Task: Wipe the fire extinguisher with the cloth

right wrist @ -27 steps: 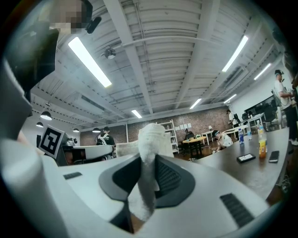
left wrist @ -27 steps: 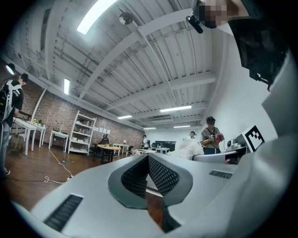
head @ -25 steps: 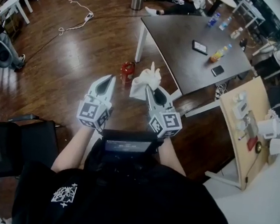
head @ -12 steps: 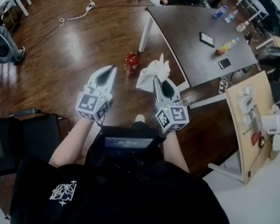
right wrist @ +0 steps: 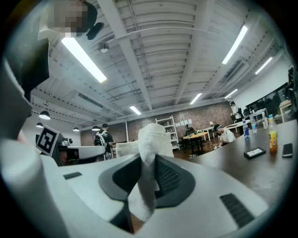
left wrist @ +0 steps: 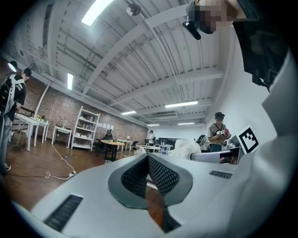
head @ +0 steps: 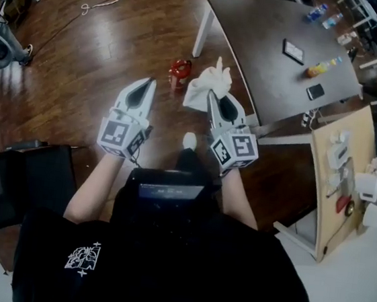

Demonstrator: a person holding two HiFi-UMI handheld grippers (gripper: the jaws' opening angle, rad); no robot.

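Left gripper (head: pixel 146 82): jaws pressed together, nothing between them. Right gripper (head: pixel 212 97): jaws clamped on white cloth (head: pixel 206 87), bunched, most of it puffed out past the tips. Cloth judged light, soft, floppy; held by one fold, may slip if dragged hard. Beyond the tips, small red fire extinguisher (head: pixel 179 73) upright on wooden floor (head: pixel 105 49), near white corner leg of dark surface (head: pixel 267 54). Judged rigid, smooth, fairly heavy, tippable; best steadied at neck or handle by left while wiping body.
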